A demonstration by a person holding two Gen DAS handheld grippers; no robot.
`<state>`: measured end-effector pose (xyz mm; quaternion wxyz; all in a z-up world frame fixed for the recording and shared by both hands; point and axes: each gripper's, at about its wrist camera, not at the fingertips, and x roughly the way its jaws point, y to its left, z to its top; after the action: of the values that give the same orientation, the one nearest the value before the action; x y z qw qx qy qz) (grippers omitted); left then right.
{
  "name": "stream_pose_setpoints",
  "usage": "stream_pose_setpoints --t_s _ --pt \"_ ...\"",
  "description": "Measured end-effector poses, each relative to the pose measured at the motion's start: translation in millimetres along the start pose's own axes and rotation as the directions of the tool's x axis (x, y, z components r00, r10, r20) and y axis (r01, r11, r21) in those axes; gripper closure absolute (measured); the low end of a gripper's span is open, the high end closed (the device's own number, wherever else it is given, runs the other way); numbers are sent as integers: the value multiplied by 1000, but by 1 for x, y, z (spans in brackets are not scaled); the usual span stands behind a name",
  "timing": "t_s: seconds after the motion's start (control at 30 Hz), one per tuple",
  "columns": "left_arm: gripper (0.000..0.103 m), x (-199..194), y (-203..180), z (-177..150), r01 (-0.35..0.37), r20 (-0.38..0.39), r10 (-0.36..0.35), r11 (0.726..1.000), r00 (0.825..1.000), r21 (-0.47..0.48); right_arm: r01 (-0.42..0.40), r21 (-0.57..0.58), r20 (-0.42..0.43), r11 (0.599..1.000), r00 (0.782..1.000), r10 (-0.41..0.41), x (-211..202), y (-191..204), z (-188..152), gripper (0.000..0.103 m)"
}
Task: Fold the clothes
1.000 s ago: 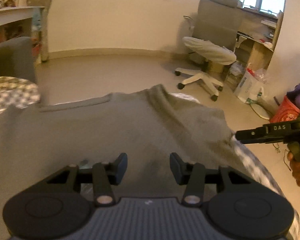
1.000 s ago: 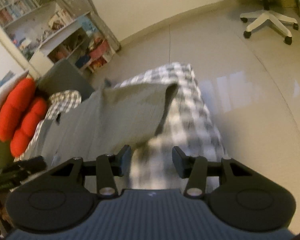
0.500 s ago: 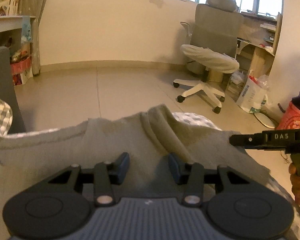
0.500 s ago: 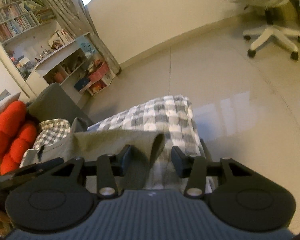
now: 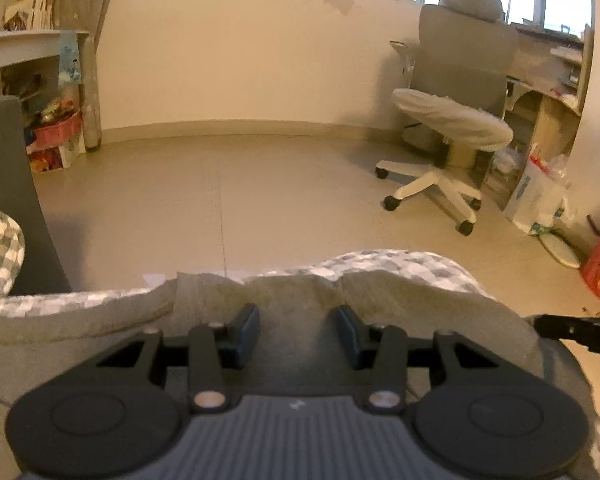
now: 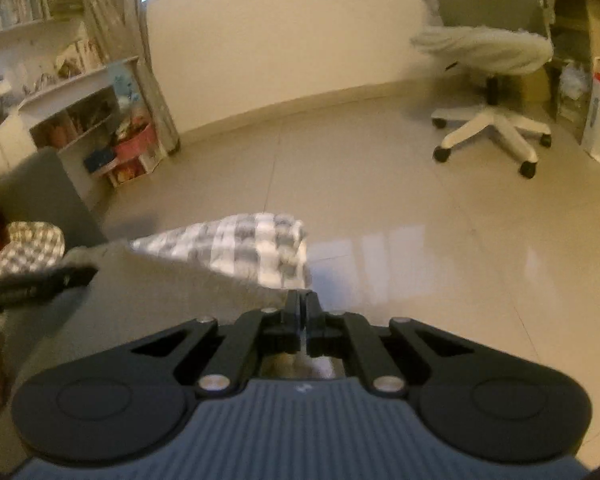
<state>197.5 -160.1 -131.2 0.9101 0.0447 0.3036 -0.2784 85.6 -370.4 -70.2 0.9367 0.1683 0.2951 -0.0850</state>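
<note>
1. Grey garment (image 5: 292, 312) lies spread over a checked cover (image 5: 400, 260), its bunched edge at the cover's far end.
2. Left gripper (image 5: 298, 330) hovers over the garment, fingers apart and grasping nothing.
3. Right gripper (image 6: 303, 306) is clenched at the garment's edge; whether cloth is pinched cannot be told.

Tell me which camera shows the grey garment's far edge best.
The left wrist view. The grey garment lies straight ahead there, its rumpled far edge running nearly the full width against the checkered cover. The right wrist view shows only a blurred corner of it, running in under the shut right claw.
</note>
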Motion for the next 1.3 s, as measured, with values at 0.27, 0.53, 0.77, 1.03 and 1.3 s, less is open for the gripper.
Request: stream_pose_setpoints --t_s 0.27,0.53,0.77,1.03,1.3 --pt "59 -18 5 10 61 36 -57 990 998 -124 17 -79 76 997 997 -11 -21 23 18 48" --pt "72 -39 -11 3 237 -6 -238 967 971 -91 -164 -43 34 986 986 165 -38 9 11 47" --pt "72 -59 -50 -10 380 -70 -377 924 923 35 -148 -8 2 989 989 148 -48 -18 -12 47" --pt "68 -61 -112 -19 410 -151 -382 870 912 273 -164 4 28 986 986 164 -60 -20 -12 47" --pt "101 -25 -68 -3 465 -131 -485 872 865 -156 -270 35 -1 962 963 271 -58 -25 -19 47"
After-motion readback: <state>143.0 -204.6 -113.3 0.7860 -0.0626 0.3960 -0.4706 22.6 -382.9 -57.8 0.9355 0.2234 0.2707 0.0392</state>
